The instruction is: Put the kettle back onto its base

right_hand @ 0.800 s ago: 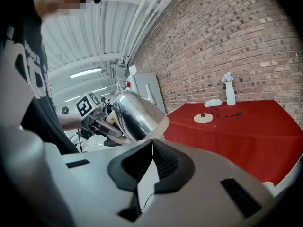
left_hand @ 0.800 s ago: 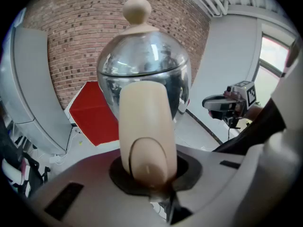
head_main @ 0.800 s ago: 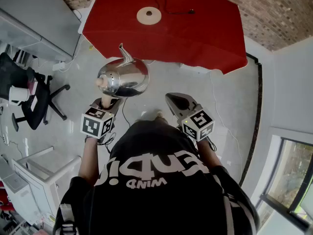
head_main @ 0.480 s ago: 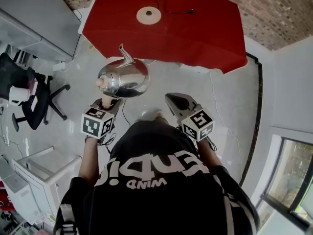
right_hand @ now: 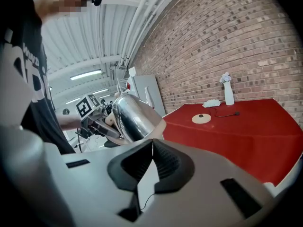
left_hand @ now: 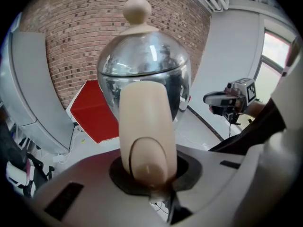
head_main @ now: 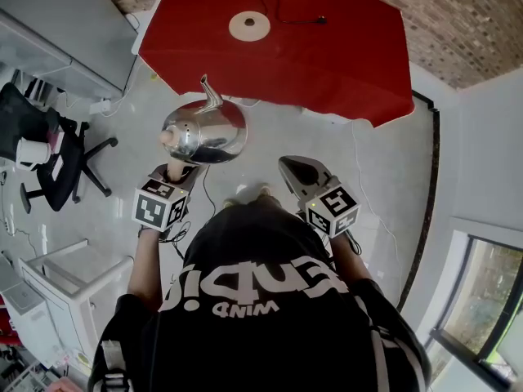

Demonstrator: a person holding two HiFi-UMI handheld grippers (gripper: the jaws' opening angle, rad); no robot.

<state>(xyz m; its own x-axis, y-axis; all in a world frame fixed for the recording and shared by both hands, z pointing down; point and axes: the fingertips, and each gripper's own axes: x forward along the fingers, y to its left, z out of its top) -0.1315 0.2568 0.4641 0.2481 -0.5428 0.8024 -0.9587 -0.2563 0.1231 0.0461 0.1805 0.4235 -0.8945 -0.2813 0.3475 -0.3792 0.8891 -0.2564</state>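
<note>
A shiny steel kettle [head_main: 204, 131] with a beige knob and handle hangs in the air over the floor, short of the red table [head_main: 327, 47]. My left gripper [head_main: 175, 171] is shut on its beige handle [left_hand: 146, 136], seen close up in the left gripper view with the kettle body [left_hand: 144, 72] above it. The round beige base [head_main: 249, 25] lies on the table's far side, its black cord [head_main: 294, 16] trailing right. My right gripper [head_main: 292, 170] is shut with nothing in it, held to the kettle's right. In the right gripper view the kettle [right_hand: 135, 117] and base [right_hand: 201, 118] both show.
A black office chair [head_main: 49, 162] stands at the left by a grey desk [head_main: 57, 39]. A white shelf frame [head_main: 57, 276] sits lower left. A white vase [right_hand: 228, 93] and a white cloth [right_hand: 211, 103] rest at the table's far edge by the brick wall [right_hand: 227, 46].
</note>
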